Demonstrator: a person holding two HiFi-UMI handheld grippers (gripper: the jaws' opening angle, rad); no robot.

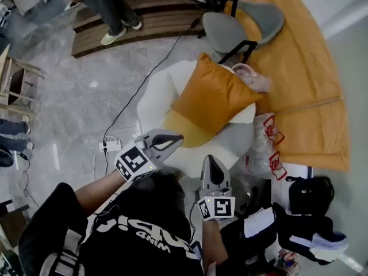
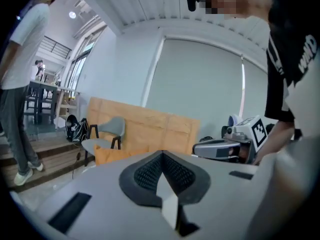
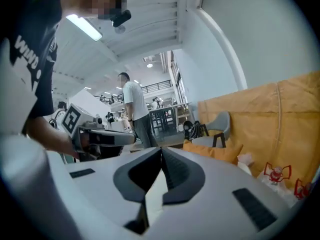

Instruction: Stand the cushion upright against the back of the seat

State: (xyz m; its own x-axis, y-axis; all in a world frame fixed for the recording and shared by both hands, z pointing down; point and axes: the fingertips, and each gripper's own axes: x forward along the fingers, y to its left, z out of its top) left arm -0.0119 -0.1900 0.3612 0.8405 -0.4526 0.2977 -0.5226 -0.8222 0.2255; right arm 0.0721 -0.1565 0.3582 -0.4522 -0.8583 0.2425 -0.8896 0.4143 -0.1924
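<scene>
An orange cushion (image 1: pixel 213 94) stands tilted on the white armchair (image 1: pixel 154 94) and leans toward its back; a yellow seat pad (image 1: pixel 185 130) shows below it. Both grippers are held back from the chair, near my body. The left gripper (image 1: pixel 176 137) is shut and holds nothing. The right gripper (image 1: pixel 210 159) is also shut and holds nothing. In the left gripper view the shut gripper (image 2: pixel 161 156) points past the cushion (image 2: pixel 116 154). In the right gripper view the shut gripper (image 3: pixel 161 151) has the cushion (image 3: pixel 216 152) beyond it.
A grey chair (image 1: pixel 241 22) and a large orange-brown board (image 1: pixel 302 68) stand behind the armchair. Plastic bags (image 1: pixel 264 145) and black bags (image 1: pixel 310 194) lie at the right. A power strip with a cable (image 1: pixel 109 146) lies on the floor at the left. A person (image 1: pixel 109 4) stands by the wooden step.
</scene>
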